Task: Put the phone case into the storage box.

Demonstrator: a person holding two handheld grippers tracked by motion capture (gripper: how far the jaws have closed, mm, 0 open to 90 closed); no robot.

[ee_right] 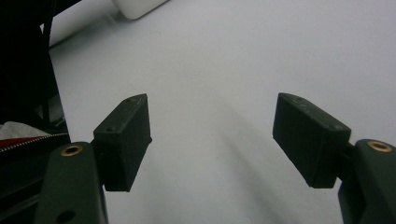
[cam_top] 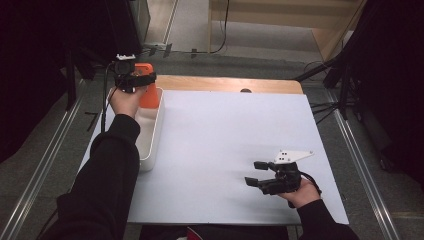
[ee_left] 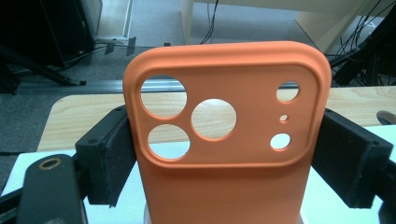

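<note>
High view: your left gripper (cam_top: 134, 79) sits at the far left corner of the table (cam_top: 225, 145), raised over the far end of a white tray (cam_top: 152, 131). An orange phone case (cam_top: 149, 92) stands upright in it, lower end down toward the tray. Your right gripper (cam_top: 257, 173) hangs near the table's near right edge, well apart from the tray, jaws pointing left, grey plate on top.

Left gripper view adds detail: the phone case (ee_left: 224, 154) is seen from its back, camera cut-outs at the top, three large round holes and three smaller ones. Both black jaw pads press its long side edges, so your left gripper (ee_left: 224, 161) is clamped on the case.

Right gripper view: your right gripper (ee_right: 215, 140) has jaws spread wide, only bare white table (ee_right: 233, 70) between them, touching nothing. A corner of the tray (ee_right: 137, 7) shows at the top edge.
</note>
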